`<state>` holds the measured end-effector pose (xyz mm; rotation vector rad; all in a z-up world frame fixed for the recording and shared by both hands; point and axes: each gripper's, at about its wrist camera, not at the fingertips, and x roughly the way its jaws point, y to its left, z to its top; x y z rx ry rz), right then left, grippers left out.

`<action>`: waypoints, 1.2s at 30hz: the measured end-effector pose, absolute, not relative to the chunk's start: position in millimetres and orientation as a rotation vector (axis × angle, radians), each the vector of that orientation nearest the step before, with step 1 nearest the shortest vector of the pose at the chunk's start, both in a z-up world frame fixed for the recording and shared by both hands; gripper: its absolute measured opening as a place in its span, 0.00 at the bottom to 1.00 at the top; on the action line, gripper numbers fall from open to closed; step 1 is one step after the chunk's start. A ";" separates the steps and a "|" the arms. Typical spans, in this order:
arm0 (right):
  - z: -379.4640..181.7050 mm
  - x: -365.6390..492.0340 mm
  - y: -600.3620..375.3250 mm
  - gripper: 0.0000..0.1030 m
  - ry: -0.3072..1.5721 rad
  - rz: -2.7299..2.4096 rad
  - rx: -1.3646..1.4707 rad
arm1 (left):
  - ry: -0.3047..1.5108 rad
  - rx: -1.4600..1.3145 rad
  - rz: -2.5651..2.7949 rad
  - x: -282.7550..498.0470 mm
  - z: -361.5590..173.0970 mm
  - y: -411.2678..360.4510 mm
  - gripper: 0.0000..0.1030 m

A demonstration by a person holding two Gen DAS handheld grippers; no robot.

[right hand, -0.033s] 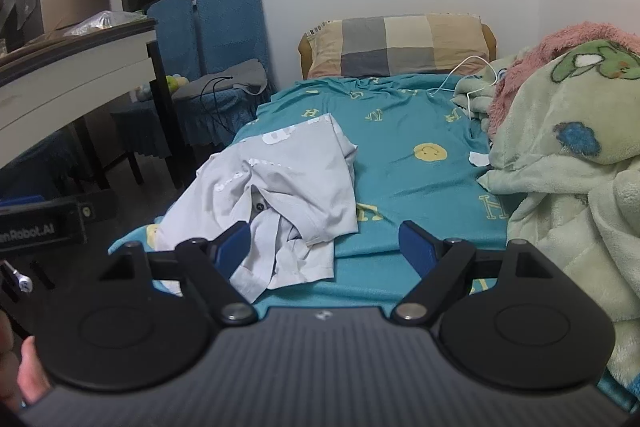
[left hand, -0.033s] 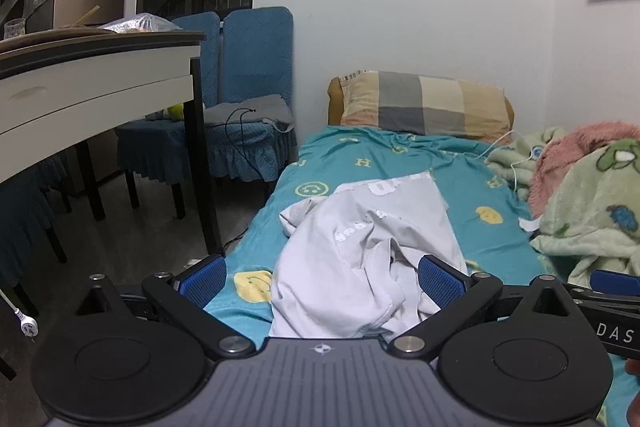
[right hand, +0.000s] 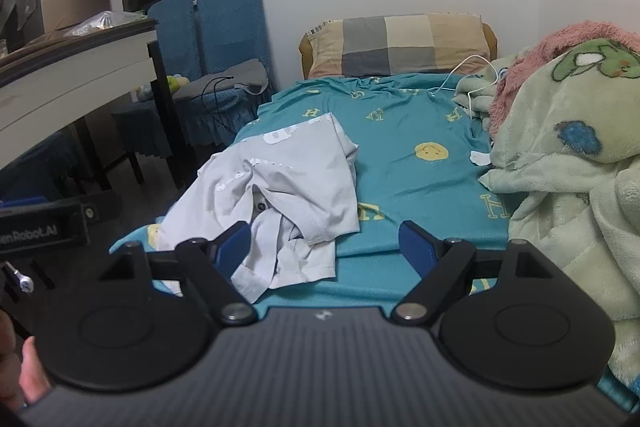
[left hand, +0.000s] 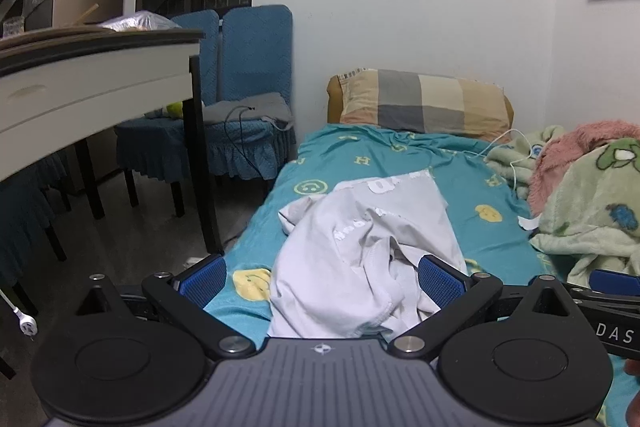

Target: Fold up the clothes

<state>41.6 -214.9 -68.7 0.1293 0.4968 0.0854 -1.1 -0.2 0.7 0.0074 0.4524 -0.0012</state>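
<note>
White and crumpled, the shirt (left hand: 360, 251) lies bunched on the bed (right hand: 404, 167) well short of the pillow (right hand: 396, 45), so we hold our left gripper (left hand: 322, 281) and right gripper (right hand: 324, 247) just above its near edge, both spread wide and empty, likely to take hold.

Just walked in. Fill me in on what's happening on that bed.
A person holds a gripper in each hand over a crumpled light grey shirt on the teal bedsheet. The left gripper and right gripper are both open and hold nothing. The shirt lies bunched near the bed's edge, not yet folded.
</note>
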 end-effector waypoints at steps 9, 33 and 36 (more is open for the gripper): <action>-64.1 37.9 -218.3 0.80 0.449 0.083 0.124 | 0.478 -0.020 -0.006 -0.9 2.0 6.0 1.00; -61.3 30.1 -214.9 0.80 0.425 0.076 0.113 | 0.471 0.004 -0.024 -0.9 -4.6 1.3 1.00; -61.0 30.1 -215.0 0.80 0.427 0.075 0.114 | 0.470 0.000 -0.028 -0.9 -4.5 2.0 1.00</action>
